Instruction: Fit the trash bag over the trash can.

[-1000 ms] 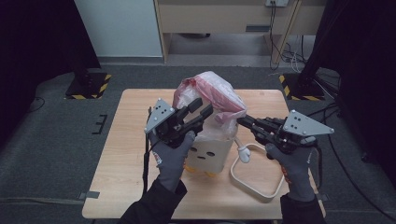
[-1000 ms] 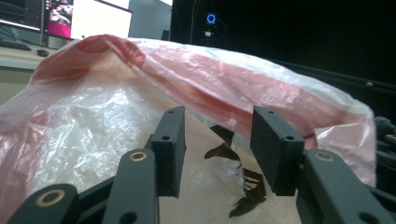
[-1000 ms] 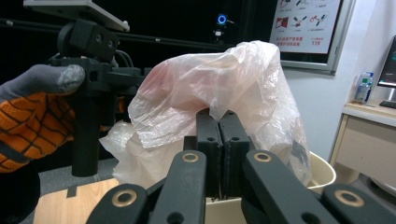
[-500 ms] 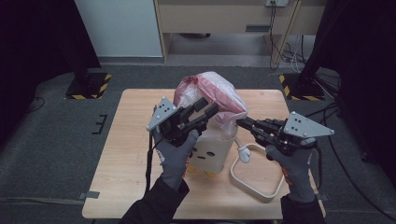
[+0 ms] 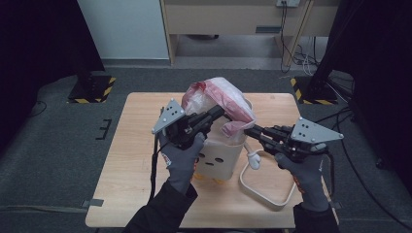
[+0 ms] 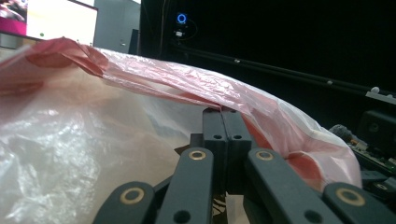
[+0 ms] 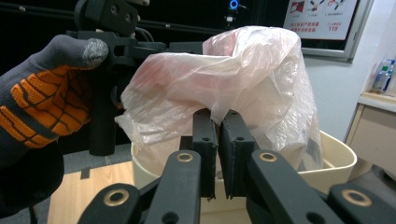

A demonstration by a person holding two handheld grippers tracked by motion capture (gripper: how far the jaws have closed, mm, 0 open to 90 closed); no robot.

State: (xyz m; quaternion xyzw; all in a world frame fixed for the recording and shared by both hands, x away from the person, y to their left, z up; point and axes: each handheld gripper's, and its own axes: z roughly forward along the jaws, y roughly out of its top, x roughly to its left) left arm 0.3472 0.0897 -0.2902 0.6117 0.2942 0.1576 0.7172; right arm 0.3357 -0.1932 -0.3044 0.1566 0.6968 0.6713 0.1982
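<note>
Left gripper (image 5: 217, 112) jaws just closed: a second ago they stood partly apart at the bag's edge, now the left gripper view has them pressed flat together with the red-tinted rim of the plastic bag (image 6: 154, 79) running across their tips, so the film looks pinched, though the contact itself is hidden behind the fingertips. Right gripper (image 5: 249, 131) jaws have opened a touch over the last half second and now stand a narrow slit apart; the right gripper view puts bag film (image 7: 224, 79) directly at their tips, gripped or merely touching I can't tell. Both hands sit where they were a second ago, and the bag bulges the same. Bag is a translucent pink-white liner sitting in a cream bin (image 5: 221, 155) at table centre, ballooning out of the top; left gripper comes at it from 9 o'clock, right from 3 o'clock, at its hanging pink flap. Bin front carries dark face marks. Loose cream hoop (image 5: 262, 191) lies flat on the wooden table (image 5: 126, 194) at 4 o'clock of the bin, under the right gripper. Count: two grippers, two gloved hands (grey, orange-patterned palm), one bag, one bin, one hoop, one table.
</note>
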